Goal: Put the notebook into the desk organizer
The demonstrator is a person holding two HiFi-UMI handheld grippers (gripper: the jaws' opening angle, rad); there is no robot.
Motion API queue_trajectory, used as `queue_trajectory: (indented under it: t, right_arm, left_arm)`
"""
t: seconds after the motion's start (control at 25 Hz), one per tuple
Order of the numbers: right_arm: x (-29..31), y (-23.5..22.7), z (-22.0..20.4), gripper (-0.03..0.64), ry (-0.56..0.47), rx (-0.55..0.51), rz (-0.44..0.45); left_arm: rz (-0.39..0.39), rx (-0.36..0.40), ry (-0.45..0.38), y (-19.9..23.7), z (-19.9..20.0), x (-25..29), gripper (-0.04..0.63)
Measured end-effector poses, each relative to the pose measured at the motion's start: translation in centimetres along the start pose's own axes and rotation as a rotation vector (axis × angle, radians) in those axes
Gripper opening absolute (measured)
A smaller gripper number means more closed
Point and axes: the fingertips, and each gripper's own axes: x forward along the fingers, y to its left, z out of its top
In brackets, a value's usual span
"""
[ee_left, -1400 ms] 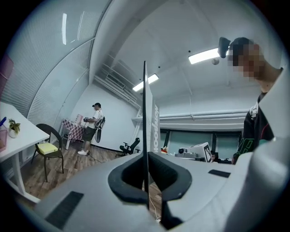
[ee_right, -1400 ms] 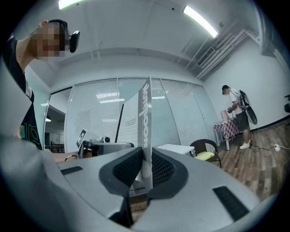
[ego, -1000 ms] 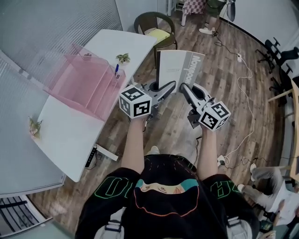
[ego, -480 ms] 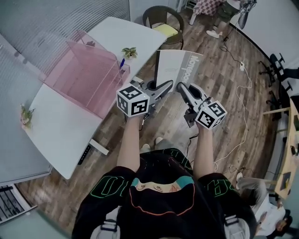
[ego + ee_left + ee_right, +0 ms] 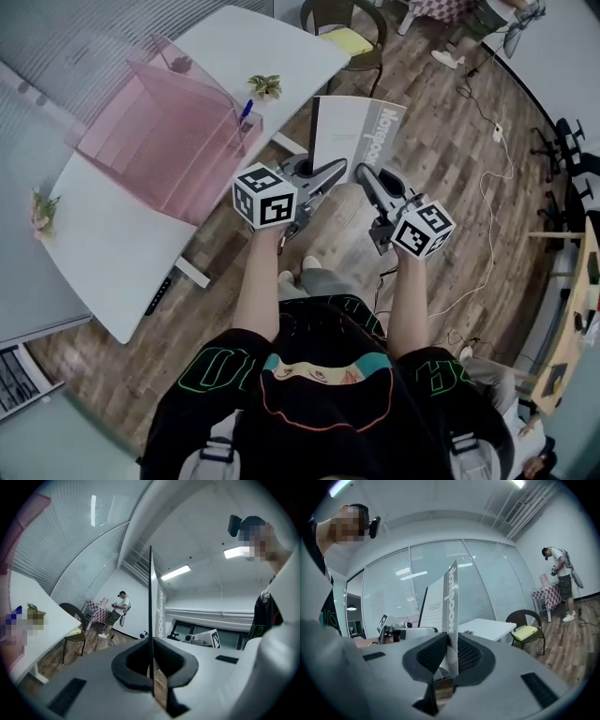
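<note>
A grey-and-white notebook (image 5: 354,137) is held in the air over the wooden floor, to the right of the white desk (image 5: 122,246). My left gripper (image 5: 342,170) is shut on its left lower edge, where the thin cover (image 5: 151,620) stands edge-on between the pads. My right gripper (image 5: 361,173) is shut on the thicker spine side (image 5: 452,620), also clamped between its pads. The pink translucent desk organizer (image 5: 164,131) stands on the desk, to the left of both grippers and apart from the notebook.
A small plant (image 5: 265,86) and a blue pen (image 5: 246,110) sit by the organizer's right end. A dark chair with a yellow cushion (image 5: 347,39) stands beyond the desk. White cables (image 5: 487,216) run over the floor at right. A person (image 5: 560,581) stands far off.
The view has shifted: the desk and organizer sit a little further left and up in the picture. Both grippers hold the notebook as before, now slightly nearer the desk's end.
</note>
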Motion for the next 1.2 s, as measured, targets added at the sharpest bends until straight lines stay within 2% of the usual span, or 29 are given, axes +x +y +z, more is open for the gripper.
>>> queue_trajectory:
  t: [0.32,0.6,0.96,1.2]
  right_arm:
    - [4.7,-0.4,-3.9,0.03,0.138,0.047,0.116]
    - [8.5,1.4,-8.7,0.031,0.27,0.094,0.257]
    - [10.6,3.9,-15.5,0.031,0.465,0.158,0.414]
    - [10.4,5.3,-20.1,0.031,0.586,0.174,0.484]
  left_arm:
    - [0.154,-0.122,-0.049,4.7,-2.2,-2.8,0.006]
    - [0.32,-0.226,-0.097,7.8,-5.4,-7.4,0.006]
    - [0.495,-0.406,-0.222,9.6,-11.2,-12.3,0.006]
    - [0.571,-0.513,-0.28,9.8,-15.6,-14.7,0.006]
